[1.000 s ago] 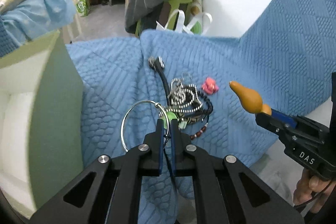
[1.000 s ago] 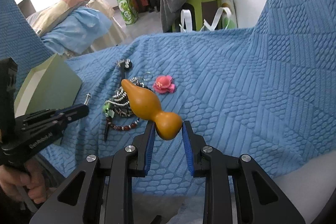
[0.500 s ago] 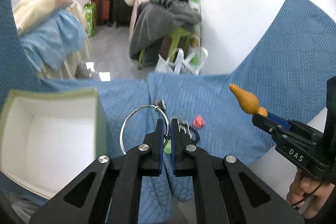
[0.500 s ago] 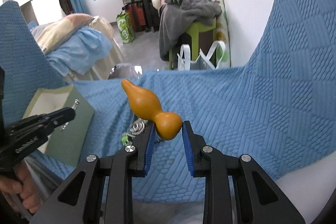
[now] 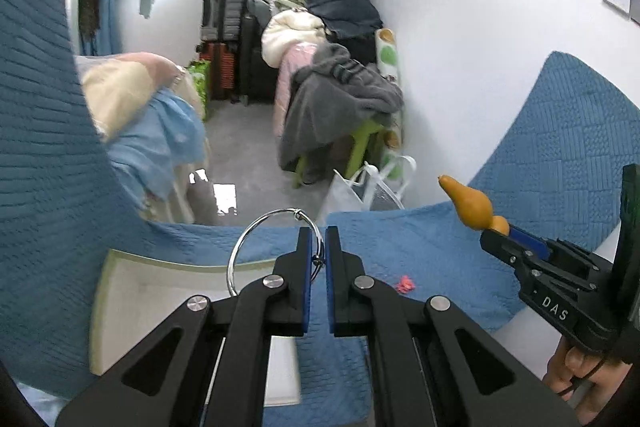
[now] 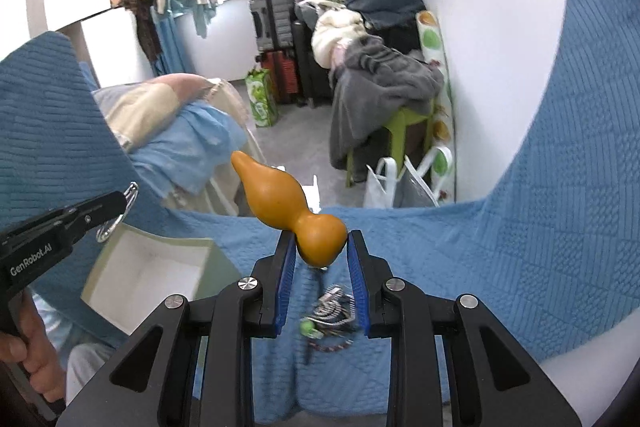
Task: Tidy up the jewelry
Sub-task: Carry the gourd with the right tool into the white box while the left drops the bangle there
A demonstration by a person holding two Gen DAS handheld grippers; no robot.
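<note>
My left gripper (image 5: 318, 233) is shut on a silver ring bangle (image 5: 256, 235) and holds it in the air above the open pale green box (image 5: 120, 291). The bangle also shows in the right wrist view (image 6: 116, 219), beside the box (image 6: 148, 267). My right gripper (image 6: 322, 241) is shut on an orange gourd pendant (image 6: 288, 203), raised above the blue quilt (image 6: 480, 267). The gourd also shows in the left wrist view (image 5: 472, 205). A pile of bead bracelets and chains (image 6: 332, 315) lies on the quilt below the right gripper. A small pink flower piece (image 5: 405, 283) lies on the quilt.
The quilt's far edge drops to a grey floor (image 5: 240, 155). Beyond stand a green stool with grey clothes (image 6: 384, 99), white bags (image 6: 404, 183), suitcases (image 6: 280, 39) and a bed with blue bedding (image 5: 152, 139). A white wall (image 5: 480, 47) is at right.
Both grippers have risen well above the quilt, each keeping its grip. The left one carried the bangle left, from the jewelry pile to over the box. The pile now lies below the right gripper.
</note>
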